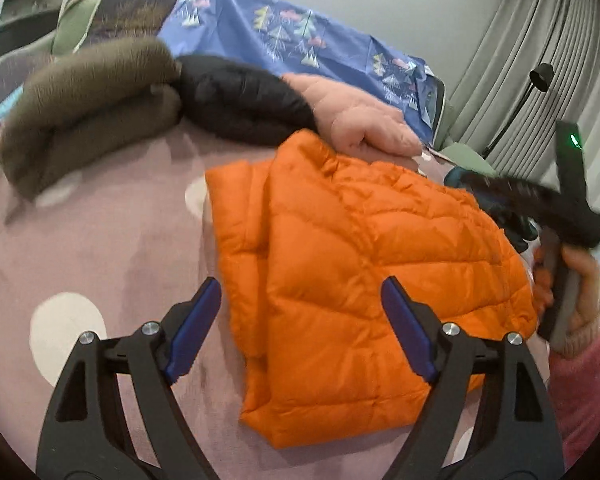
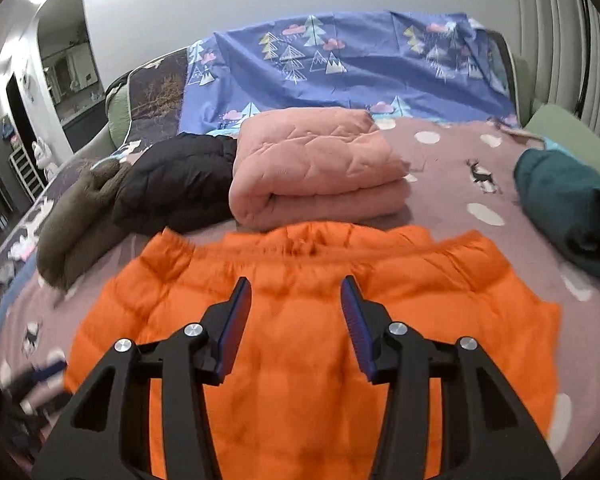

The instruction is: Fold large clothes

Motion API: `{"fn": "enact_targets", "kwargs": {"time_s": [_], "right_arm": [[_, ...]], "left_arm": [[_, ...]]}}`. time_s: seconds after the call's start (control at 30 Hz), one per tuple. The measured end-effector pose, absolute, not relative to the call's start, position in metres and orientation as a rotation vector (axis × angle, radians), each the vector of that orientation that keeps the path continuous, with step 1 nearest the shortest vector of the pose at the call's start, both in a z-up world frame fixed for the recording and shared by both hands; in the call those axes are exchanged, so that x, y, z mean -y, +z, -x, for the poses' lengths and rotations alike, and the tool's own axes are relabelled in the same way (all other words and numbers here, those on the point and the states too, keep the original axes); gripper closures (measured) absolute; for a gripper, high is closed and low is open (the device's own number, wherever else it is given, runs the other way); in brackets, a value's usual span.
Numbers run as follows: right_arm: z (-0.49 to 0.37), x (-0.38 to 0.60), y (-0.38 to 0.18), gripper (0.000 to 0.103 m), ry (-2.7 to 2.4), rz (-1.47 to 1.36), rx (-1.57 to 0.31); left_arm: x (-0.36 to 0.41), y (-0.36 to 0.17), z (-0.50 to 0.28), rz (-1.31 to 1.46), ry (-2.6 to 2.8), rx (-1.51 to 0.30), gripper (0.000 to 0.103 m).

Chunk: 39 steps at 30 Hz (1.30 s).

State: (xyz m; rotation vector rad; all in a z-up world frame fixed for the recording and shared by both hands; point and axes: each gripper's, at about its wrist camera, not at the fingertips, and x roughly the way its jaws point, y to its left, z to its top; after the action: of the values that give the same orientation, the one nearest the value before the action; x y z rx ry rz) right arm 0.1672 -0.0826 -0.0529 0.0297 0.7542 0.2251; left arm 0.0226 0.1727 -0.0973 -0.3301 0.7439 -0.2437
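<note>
1. Right now, an orange puffy jacket [image 1: 360, 280] lies flat on a bed with a pinkish-purple spotted cover [image 1: 112, 240].
2. One side of the jacket looks folded over onto the rest of it.
3. The left gripper [image 1: 300, 328] is released, its blue pads [image 1: 194, 332] wide apart with nothing between them. It hangs over the near edge of the jacket.
4. The right gripper [image 2: 296, 328] is also released and holds nothing. It hangs over the middle of the jacket, pointing at its collar end.
5. Behind the jacket sit three folded things in a row: a brown fuzzy one [image 2: 76, 224], a black puffy one [image 2: 176, 184] and a pink quilted one [image 2: 316, 172]. They touch each other.
6. A dark green folded thing [image 2: 568, 208] sits off to the right, apart from the jacket.
7. A blue sheet with little trees [image 2: 340, 64] hangs at the back of the bed.
</note>
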Motion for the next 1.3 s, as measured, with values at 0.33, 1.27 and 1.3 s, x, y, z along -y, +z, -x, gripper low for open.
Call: {"fn": "enact_targets", "kwargs": {"time_s": [0.33,1.27,1.3], "right_arm": [[-0.207,0.058,-0.14,0.034,0.119,0.128,-0.812],[-0.22,0.088,-0.153,0.032,0.235,-0.046,-0.822],[-0.221,0.092,-0.153,0.031,0.246,-0.06,-0.82]], "left_arm": [[-0.189,-0.145,-0.052,0.486,-0.325,-0.842,0.017],[-0.164,-0.083,-0.055,0.545,-0.644,-0.643,0.077],[-0.157,-0.074,-0.056,0.526,-0.665,-0.63,0.077]]}}
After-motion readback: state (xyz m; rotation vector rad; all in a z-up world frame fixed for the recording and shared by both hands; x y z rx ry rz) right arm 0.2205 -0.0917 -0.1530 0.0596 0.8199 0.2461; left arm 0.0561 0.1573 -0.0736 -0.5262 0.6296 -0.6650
